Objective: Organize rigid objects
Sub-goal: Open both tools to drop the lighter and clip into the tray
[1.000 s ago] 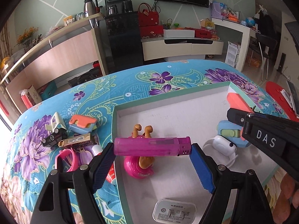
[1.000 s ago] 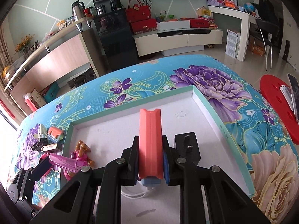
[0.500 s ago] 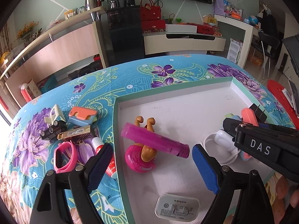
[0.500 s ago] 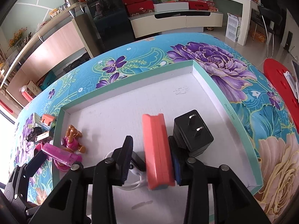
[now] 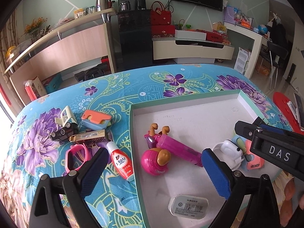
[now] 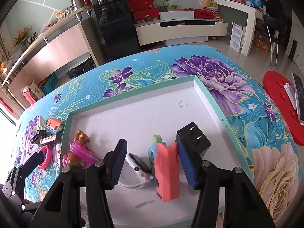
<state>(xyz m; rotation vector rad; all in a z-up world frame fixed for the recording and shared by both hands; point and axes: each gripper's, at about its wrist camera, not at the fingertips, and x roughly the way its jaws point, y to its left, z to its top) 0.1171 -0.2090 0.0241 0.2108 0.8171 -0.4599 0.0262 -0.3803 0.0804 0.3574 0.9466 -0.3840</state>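
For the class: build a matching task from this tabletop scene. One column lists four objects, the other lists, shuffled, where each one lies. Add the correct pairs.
Objects
1. pink lighter
2. red-and-white tube
3. black plug adapter
4. white charger

Places
A. on the flowered cloth, just outside the tray's left wall
B. in the tray, flat, alone near its front edge
C. in the tray, leaning across the pink snail toy
D. in the tray, right of the coral case

Pairs: 1-C, 2-A, 3-D, 4-B
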